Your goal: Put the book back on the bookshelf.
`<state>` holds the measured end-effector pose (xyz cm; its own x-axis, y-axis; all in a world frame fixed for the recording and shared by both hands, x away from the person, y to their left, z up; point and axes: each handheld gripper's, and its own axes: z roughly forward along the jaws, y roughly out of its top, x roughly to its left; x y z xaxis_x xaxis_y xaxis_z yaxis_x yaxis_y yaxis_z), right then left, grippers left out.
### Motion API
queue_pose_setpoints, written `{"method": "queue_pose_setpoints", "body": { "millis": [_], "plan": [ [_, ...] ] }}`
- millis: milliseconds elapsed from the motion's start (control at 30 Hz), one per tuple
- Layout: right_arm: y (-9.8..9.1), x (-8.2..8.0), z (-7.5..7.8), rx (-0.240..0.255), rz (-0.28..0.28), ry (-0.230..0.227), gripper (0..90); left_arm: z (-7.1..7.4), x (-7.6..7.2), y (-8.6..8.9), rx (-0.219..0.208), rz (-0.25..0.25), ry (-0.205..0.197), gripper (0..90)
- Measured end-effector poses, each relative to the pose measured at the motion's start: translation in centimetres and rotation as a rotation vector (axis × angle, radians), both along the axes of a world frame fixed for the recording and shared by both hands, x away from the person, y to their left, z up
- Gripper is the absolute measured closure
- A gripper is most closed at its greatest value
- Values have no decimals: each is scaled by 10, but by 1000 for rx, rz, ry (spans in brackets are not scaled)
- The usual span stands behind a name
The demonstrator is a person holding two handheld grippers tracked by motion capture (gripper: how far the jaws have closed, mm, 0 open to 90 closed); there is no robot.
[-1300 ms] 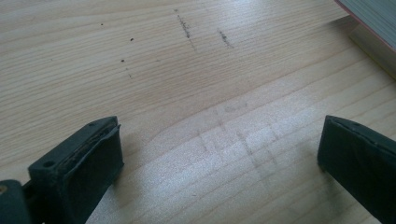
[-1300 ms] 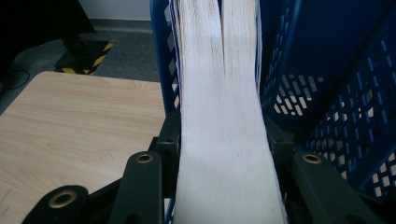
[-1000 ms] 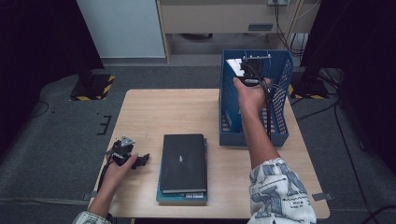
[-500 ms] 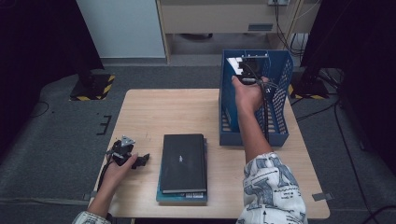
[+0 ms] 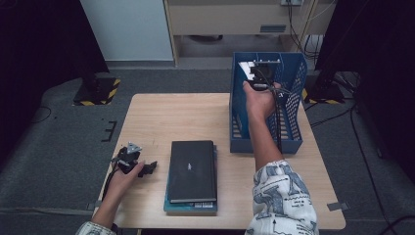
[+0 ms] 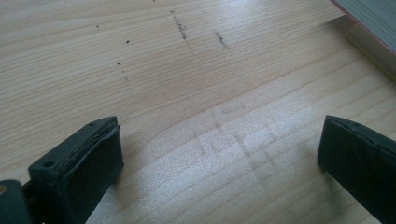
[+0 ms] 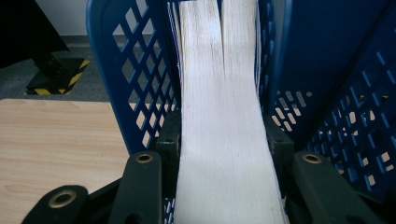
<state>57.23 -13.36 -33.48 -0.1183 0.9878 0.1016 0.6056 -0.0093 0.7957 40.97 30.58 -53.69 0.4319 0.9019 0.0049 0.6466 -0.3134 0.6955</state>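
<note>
we hold a book tight in our right gripper, upper right of the high view, so it slides upright into the blue rack. our left gripper waits wide apart on the table, lower left, by two more books.

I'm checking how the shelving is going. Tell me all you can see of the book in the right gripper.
The book shows its white page edges, a thick block split by a seam near the top. It stands on edge between the walls of the blue rack, clamped on both sides by the right gripper at the table's far right.
</note>
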Motion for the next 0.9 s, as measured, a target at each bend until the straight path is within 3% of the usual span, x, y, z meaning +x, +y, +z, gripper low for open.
{"method": "queue_pose_setpoints", "body": {
  "millis": [400, 500, 667, 900],
  "plan": [
    [13, -7, -2, -34, 11, -19, 580, 0, 0, -1, -2, -4, -2, 0],
    [13, -10, -2, -14, 14, -34, 552, 0, 0, -1, -2, -5, -2, 0],
    [12, -17, 0, 27, 81, -16, 419, 0, 0, -1, -2, -5, -2, 0],
    [9, -31, 0, 21, 132, -9, 375, 0, 0, -1, -2, -4, -1, 0]
  ]
}}
